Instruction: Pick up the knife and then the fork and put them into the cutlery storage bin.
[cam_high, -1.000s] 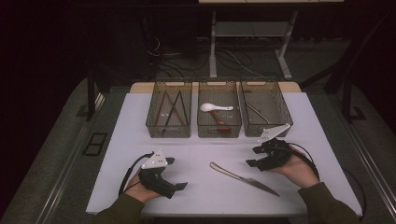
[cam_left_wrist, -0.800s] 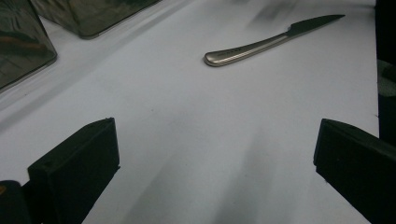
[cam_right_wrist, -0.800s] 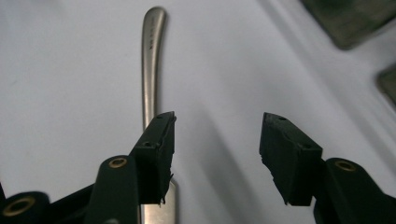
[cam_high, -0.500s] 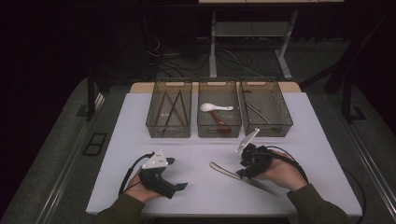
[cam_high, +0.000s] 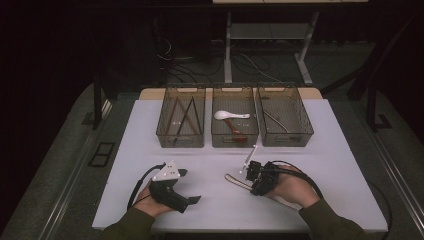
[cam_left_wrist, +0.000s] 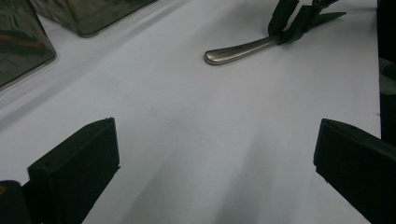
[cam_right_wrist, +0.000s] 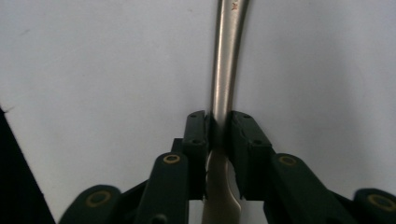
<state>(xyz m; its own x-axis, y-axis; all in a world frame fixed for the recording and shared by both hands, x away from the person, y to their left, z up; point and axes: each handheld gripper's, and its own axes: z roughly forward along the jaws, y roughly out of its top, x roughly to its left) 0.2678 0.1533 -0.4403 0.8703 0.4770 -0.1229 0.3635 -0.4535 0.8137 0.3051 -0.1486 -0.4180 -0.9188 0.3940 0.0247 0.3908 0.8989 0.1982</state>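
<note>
A long metal utensil (cam_high: 234, 180) lies flat on the white table (cam_high: 320, 150), its rounded handle end pointing left. My right gripper (cam_high: 255, 182) sits over its middle. In the right gripper view the jaws have just been closing, and the pads of the right gripper (cam_right_wrist: 219, 122) now press both sides of the utensil's handle (cam_right_wrist: 225, 56). My left gripper (cam_high: 190, 186) rests on the table to the left, open, with nothing between its fingers. In the left gripper view, the left gripper (cam_left_wrist: 215, 135) faces the utensil (cam_left_wrist: 238, 48) and the right gripper (cam_left_wrist: 289, 28) clamped on it.
Three clear bins stand in a row at the back. The left bin (cam_high: 180, 141) holds dark sticks, the middle bin (cam_high: 235, 142) a white spoon (cam_high: 231, 115), the right bin (cam_high: 289, 141) thin metal pieces. Bare table lies between the hands and the bins.
The right hand has moved left from the table's right side to the utensil, and its jaws have closed around the handle. The left hand has stayed put.
</note>
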